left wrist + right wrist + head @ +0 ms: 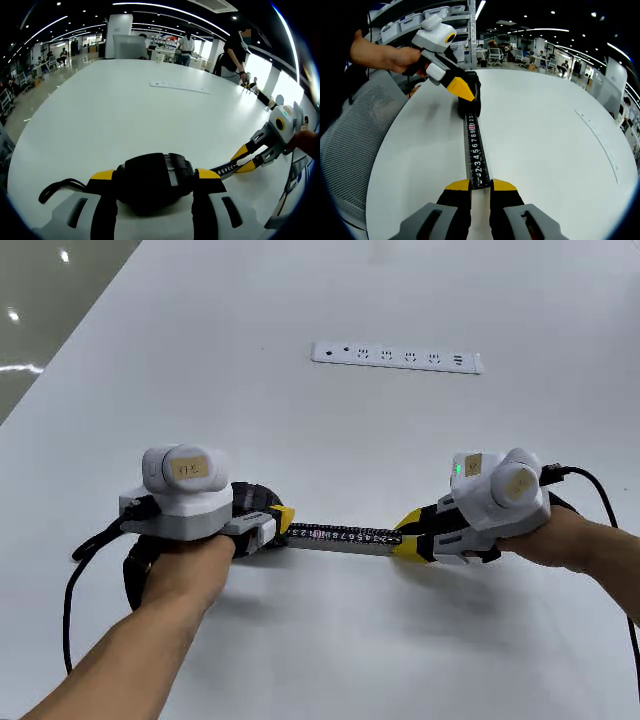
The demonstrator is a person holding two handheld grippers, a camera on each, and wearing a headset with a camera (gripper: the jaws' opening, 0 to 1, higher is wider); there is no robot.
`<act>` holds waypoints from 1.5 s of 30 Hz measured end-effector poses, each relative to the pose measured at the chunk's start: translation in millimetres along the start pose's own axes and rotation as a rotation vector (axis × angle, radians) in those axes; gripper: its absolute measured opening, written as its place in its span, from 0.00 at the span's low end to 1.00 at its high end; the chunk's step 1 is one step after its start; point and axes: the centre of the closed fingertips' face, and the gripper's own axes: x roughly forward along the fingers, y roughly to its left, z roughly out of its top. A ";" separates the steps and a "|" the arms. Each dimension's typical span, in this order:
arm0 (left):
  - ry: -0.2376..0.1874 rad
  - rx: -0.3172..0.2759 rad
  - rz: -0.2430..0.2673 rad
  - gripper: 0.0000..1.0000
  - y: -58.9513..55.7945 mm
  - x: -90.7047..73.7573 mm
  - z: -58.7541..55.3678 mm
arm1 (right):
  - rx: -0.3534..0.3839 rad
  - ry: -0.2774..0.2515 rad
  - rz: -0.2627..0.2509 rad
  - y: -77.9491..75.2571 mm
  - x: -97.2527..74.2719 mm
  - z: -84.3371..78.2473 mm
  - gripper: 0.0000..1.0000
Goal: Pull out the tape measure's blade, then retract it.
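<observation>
White tabletop [320,300]: at nine o'clock left gripper [275,523] clamps the tape measure [250,498]; at three, right gripper [408,536] pinches its blade [345,536].

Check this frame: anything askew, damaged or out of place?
Nothing stands out. The left gripper clamps the tape measure's case, and the right gripper pinches the end of the blade, which runs straight between them.

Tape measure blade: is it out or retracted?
Out: the numbered blade runs from the tape measure case in the left gripper to the right gripper.
</observation>
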 end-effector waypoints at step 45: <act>0.002 0.000 -0.006 0.55 -0.5 -0.6 -1.1 | -0.007 -0.022 0.021 4.6 31.0 29.9 0.10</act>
